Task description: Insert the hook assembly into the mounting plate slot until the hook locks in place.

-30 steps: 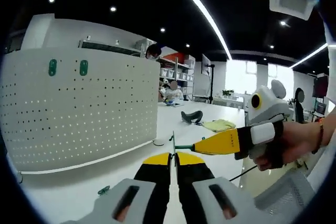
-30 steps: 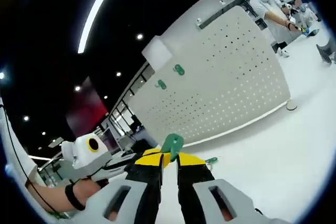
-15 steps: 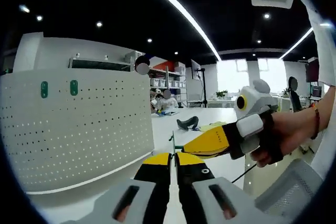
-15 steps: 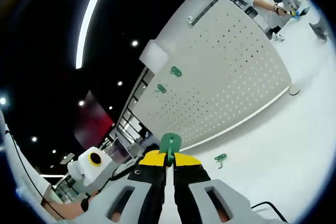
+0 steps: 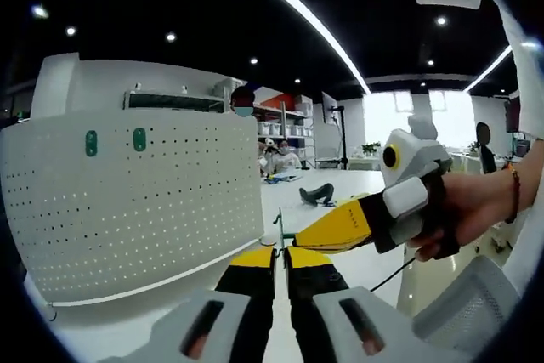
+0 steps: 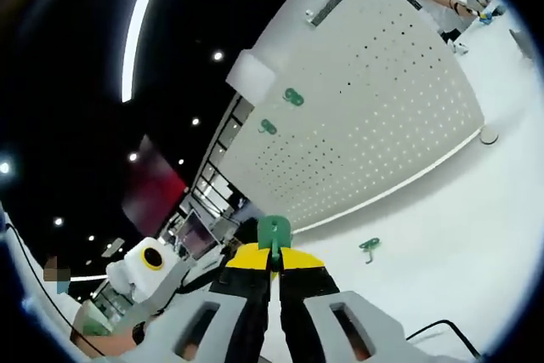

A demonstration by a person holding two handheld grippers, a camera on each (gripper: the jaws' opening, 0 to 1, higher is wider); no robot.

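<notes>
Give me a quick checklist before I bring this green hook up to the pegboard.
1. Green hook clamped in the right tongs: ok.
2. White pegboard in view ahead of the hook: ok.
3. Two green hooks already mounted near the board's top edge, so aim for a free slot: ok.
4. Spare green hook lying on the white table below the board, out of the path: ok.
5. Left tongs shut: ok; whether they hold something, cannot tell.
6. Hook tilt matches the slot: cannot tell.
</notes>
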